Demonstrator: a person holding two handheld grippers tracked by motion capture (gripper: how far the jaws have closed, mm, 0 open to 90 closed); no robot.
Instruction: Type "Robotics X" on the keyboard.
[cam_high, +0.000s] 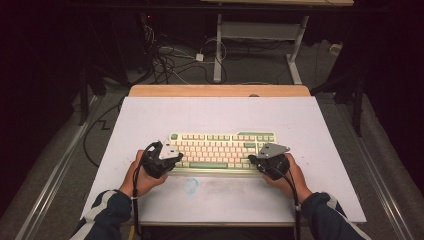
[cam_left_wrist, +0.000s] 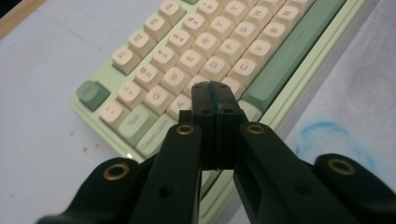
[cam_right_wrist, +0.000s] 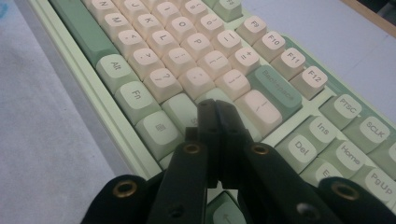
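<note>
Black jaws of my left gripper stand pressed together with nothing between them; in the left gripper view their tips sit over the left end of the keyboard, just above the A key and beside the Caps Lock key. I cannot tell whether the tips touch the keycaps. My right gripper is likewise fully closed and empty; in the right gripper view its tips lie over the pale green keys at the right end of the bottom rows, near the Fn key and below the green Backspace key.

From the high view, my forearms in dark sleeves with pale stripes enter at the near edge. The left hand carries the left gripper at the keyboard's near left corner; the right hand carries the right gripper at the near right corner. A cable trails back from each gripper along the forearm.

The keyboard, pale green with cream keycaps and a green space bar, lies square on the white mat, nearer my side than the far side. A faint blue smudge marks the mat just in front of it.

Beyond the mat, the wooden table edge shows; farther off, cables lie on the floor by a white desk frame.
</note>
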